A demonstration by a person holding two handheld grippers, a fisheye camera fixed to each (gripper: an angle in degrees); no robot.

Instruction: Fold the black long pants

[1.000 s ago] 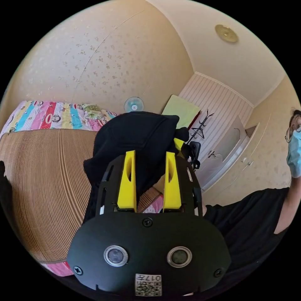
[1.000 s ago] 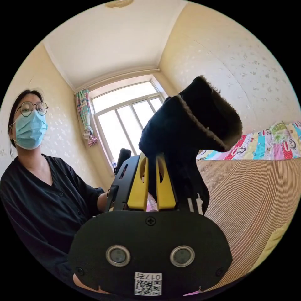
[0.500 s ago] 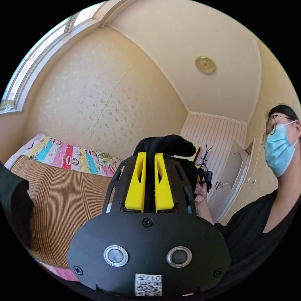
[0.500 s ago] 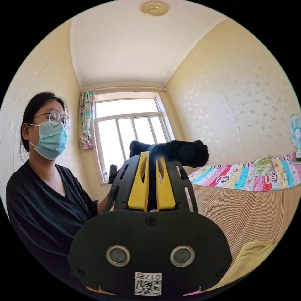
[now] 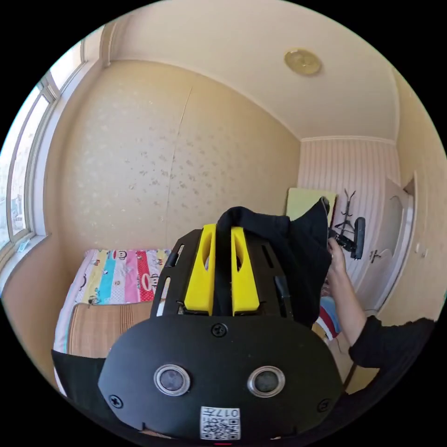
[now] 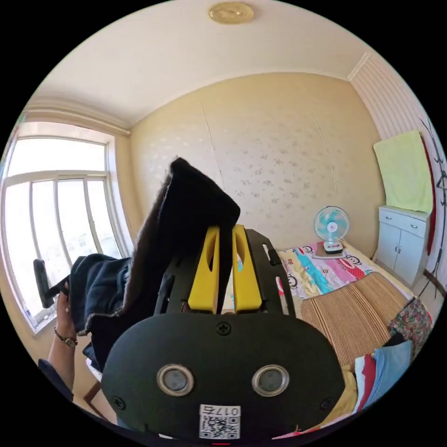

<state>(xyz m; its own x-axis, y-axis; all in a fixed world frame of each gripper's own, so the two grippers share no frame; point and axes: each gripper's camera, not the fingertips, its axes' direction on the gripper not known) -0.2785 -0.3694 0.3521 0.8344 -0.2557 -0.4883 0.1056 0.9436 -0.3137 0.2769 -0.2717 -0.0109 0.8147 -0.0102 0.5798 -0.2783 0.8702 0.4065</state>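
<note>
Both grippers have spread apart since 0.5 s ago, black long pants [image 5: 298, 260] now stretched between them above the bed. Left gripper [image 5: 222, 233] clamped on the fabric; right gripper [image 6: 226, 231] clamped on its fleecy edge [image 6: 186, 209]. Printed code sticker [image 5: 220, 423] on the housing, not read. Striped mat [image 6: 358, 312], cartoon sheet [image 5: 123, 274], fan [image 6: 331, 227], window [image 6: 51, 209].

Black pants [image 6: 186, 219] sit between yellow claw jaws, above a tan striped mat [image 6: 363, 312] and a rainbow-striped cartoon-monkey sheet [image 5: 123, 274].
</note>
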